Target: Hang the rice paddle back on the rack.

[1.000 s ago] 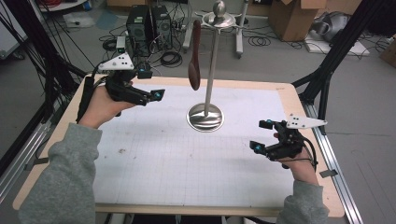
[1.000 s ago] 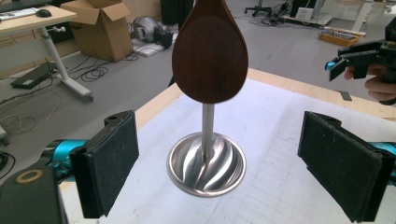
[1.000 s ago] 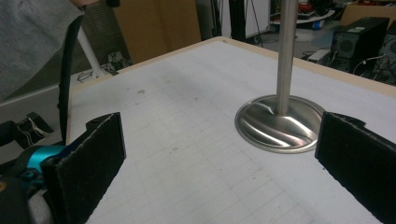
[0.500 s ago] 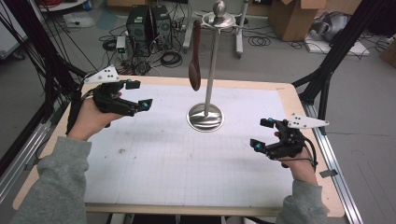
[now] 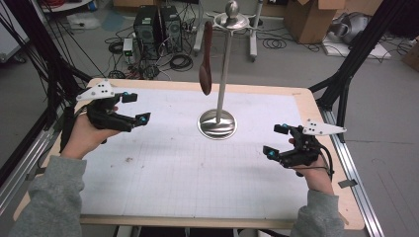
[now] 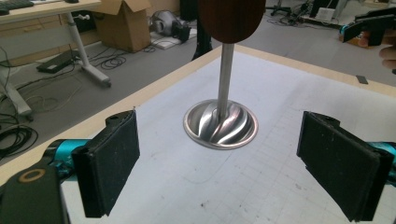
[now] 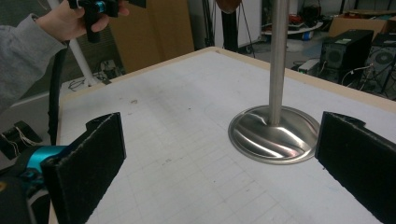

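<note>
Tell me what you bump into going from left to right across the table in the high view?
Left gripper → brown wooden spoon hanging on the stand → metal stand → right gripper.

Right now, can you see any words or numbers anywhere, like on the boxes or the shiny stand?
No words or numbers can be read.
Cardboard boxes: any print is too blurred to read.
Metal stand: plain, no writing.
Wooden spoon: plain.
Table: a faint grid of lines, no numbers.
Left tongs and right tongs: no labels show.
</note>
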